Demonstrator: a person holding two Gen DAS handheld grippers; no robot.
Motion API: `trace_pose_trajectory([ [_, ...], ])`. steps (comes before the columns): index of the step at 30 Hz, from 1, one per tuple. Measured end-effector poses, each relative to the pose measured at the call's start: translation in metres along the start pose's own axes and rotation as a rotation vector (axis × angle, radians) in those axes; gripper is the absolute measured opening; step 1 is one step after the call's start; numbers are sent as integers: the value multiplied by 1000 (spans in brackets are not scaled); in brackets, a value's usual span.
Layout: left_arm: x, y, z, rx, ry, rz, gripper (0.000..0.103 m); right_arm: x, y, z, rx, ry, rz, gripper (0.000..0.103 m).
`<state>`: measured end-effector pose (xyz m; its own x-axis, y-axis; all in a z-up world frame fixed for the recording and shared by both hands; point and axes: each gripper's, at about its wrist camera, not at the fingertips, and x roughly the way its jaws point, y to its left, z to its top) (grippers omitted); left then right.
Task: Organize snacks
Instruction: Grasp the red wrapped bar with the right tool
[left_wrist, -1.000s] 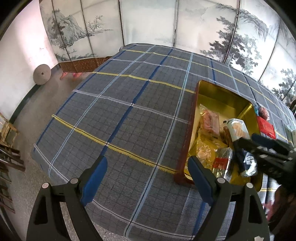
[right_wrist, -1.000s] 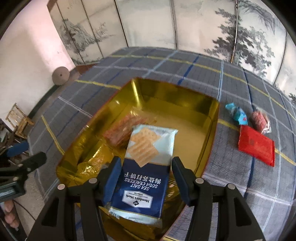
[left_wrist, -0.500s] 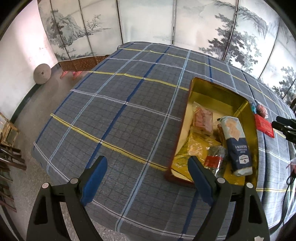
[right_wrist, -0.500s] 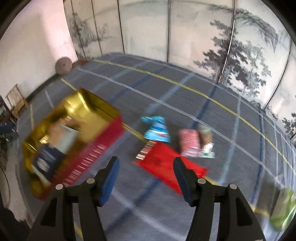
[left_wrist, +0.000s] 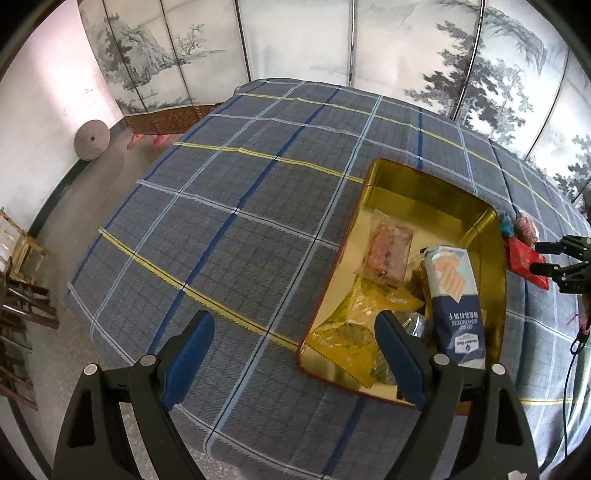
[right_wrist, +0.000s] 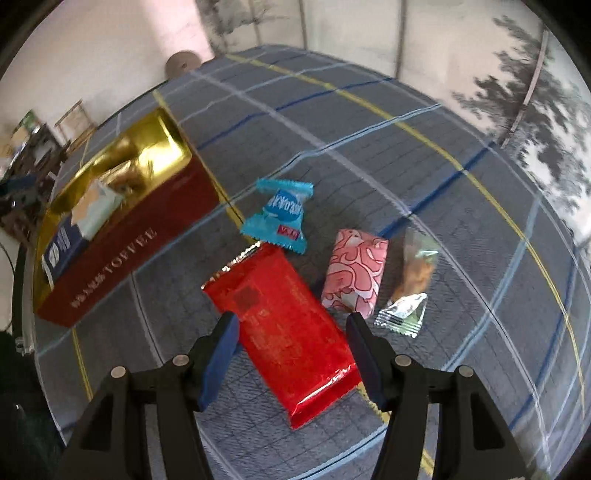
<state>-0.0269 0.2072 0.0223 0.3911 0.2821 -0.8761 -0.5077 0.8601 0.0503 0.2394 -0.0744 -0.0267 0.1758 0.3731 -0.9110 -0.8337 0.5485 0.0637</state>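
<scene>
Painted folding screens close off the far side of the room, and a grey plaid cloth covers the desk (left_wrist: 229, 236). On it stands the gold-lined tin (left_wrist: 410, 184), red on the outside, already holding several snacks; the blue soda cracker pack (left_wrist: 458, 295) now lies inside it against the right wall, whereas a second ago it was still between the fingers of the right claw (right_wrist: 291, 334). That claw has let go and swung away to the right of the tin, and it now hangs released over the red foil packet (right_wrist: 284, 317), fingers either side of it but not pressing. Just beyond lie a light blue candy wrapper (right_wrist: 279, 218), a pink patterned packet (right_wrist: 354, 271) and a clear wrapped biscuit (right_wrist: 412, 280), all still on the cloth. The left claw (left_wrist: 295, 358) is spread wide and empty, hovering over the near left corner of the tin. One more snack is stowed, then, and four remain outside; the red packet looks to be next. Its slick foil is flat on the cloth, so the fingers must get low to catch its edges.
</scene>
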Motion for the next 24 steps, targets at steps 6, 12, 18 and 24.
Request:
trace_pose_trajectory([
  [6, 7, -16, 8, 12, 20, 1, 86, 7, 0, -1, -44, -7, 38, 62],
  [12, 7, -35, 12, 44, 13, -23, 86, 1, 9, -18, -10, -22, 73, 63],
  [18, 4, -50, 15, 66, -1, -52, 86, 1, 24, -24, -13, -53, -25, 63],
  [24, -1, -67, 16, 100, -11, -65, 86, 8, 34, -20, 18, -108, -110, 61],
])
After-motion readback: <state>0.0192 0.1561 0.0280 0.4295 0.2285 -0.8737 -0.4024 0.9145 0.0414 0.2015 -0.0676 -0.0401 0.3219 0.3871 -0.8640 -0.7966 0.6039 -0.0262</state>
